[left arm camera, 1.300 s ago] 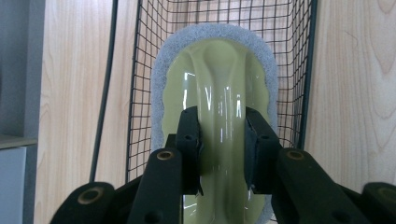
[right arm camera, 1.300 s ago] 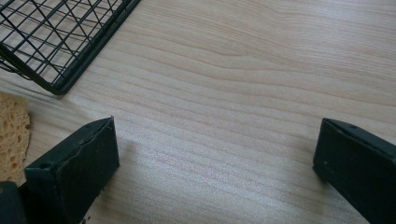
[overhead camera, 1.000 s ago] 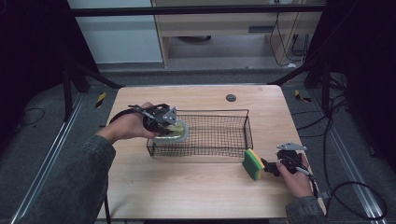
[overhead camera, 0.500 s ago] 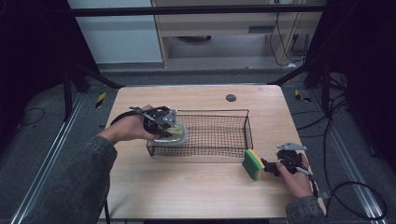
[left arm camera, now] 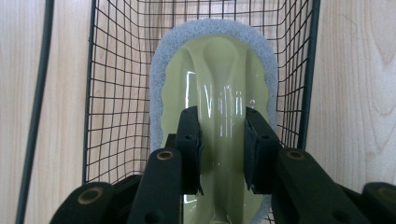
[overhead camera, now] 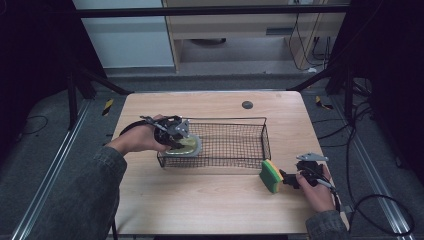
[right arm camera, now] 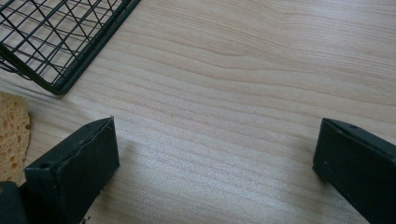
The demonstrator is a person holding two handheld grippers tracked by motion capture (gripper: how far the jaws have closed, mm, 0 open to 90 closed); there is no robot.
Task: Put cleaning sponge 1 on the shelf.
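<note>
Scrubber pad (left arm camera: 215, 88), pale green plastic grip with a grey scouring rim, is sitting inside the wire basket (overhead camera: 250, 131) at the end nearest the left tongs (left arm camera: 219, 149). Left tongs are clamping the pad's raised green handle ridge, pads pressing it on both sides, jaws reaching down into the basket from above; in the high view the same tongs (overhead camera: 175, 136) are hanging over that basket end.

Right tongs (right arm camera: 215, 158) are standing wide apart with nothing but bare counter (right arm camera: 243, 70) between the jaws. Yellow-and-green sponge (overhead camera: 270, 176) is lying on the counter just ahead of the right tongs (overhead camera: 290, 178), outside the basket, close by its near corner; an edge of it is showing beside one right jaw, not between the jaws.

Judgement: work is looking roughly half done. One cleaning item is already resting in the basket but is not yet released. Remaining: letting go of the pad, then gripping the sponge and carrying it into the basket.
</note>
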